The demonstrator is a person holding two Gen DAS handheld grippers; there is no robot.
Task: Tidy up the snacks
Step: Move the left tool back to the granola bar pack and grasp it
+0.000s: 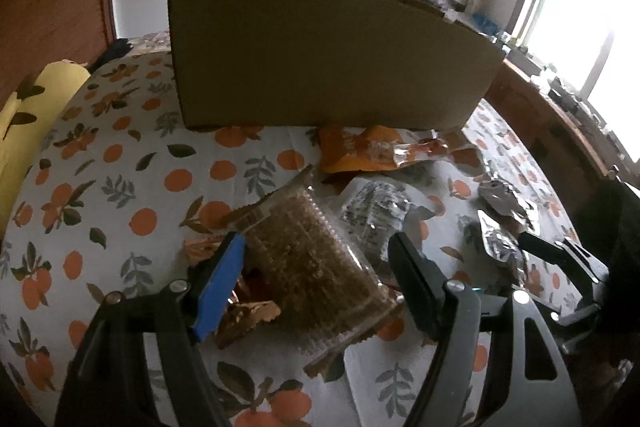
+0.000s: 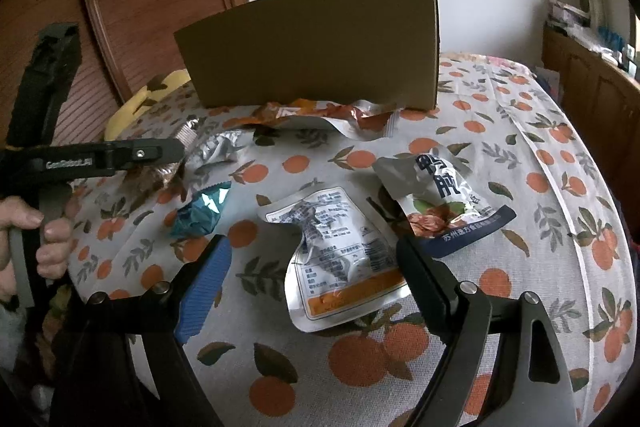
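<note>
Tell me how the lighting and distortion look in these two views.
Left wrist view: window blows out white, leaving the cardboard box backlit and dark. Right wrist view: softer, even light, glare on the foil pouch. Both: fisheye bends the tablecloth edges.

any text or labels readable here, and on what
"GenRobot.AI": on the left claw's black arm.
"鸭肫": large characters on the silver and navy pouch.
Navy band on that pouch: Chinese line, too small to read surely.
White back-label pouch: fine print, unreadable.
Orange packet: lettering blurred.
Clear granola pack: barcode only.
</note>
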